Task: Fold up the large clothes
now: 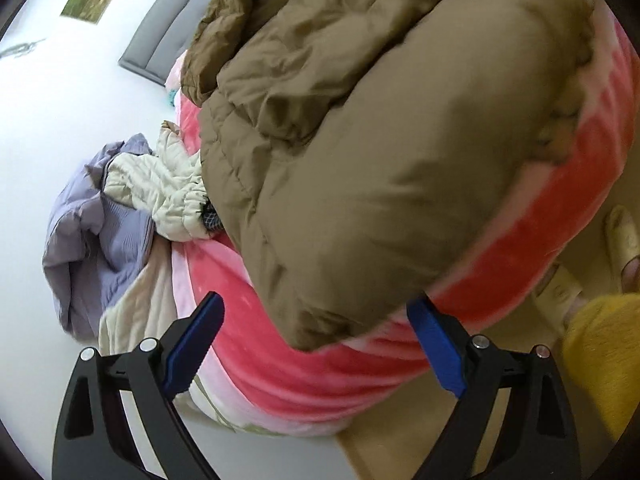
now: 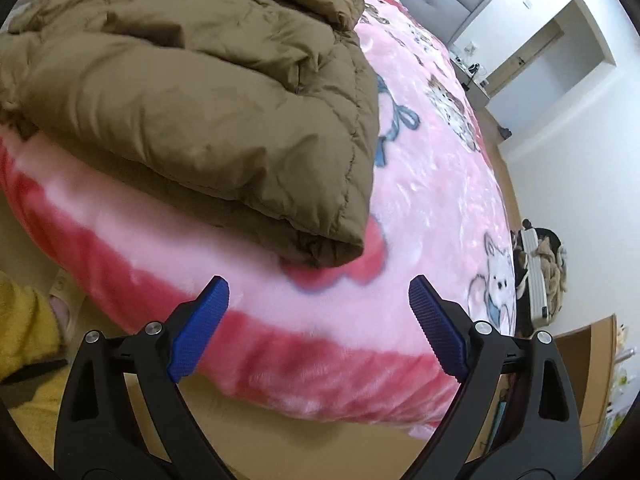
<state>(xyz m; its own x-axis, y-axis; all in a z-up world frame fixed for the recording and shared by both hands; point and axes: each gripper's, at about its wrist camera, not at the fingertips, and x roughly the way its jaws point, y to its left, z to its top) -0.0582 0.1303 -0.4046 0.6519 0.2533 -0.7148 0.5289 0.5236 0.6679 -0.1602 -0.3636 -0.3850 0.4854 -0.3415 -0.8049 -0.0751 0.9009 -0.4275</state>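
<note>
A large olive-brown puffer jacket (image 1: 360,128) lies folded over on a pink and red blanket (image 1: 304,376) that covers the bed. It also shows in the right wrist view (image 2: 200,92), with its folded corner near the bed's front edge. My left gripper (image 1: 316,312) is open and empty, its blue pads just short of the jacket's near corner. My right gripper (image 2: 318,288) is open and empty, over the blanket (image 2: 432,184) just in front of the jacket's corner.
A lilac garment (image 1: 92,240) and a cream quilted one (image 1: 168,184) are heaped at the bed's left side. A grey headboard (image 1: 168,28) stands behind. A yellow sleeve (image 1: 604,364) is at the right. A suitcase (image 2: 534,276) stands by the wall.
</note>
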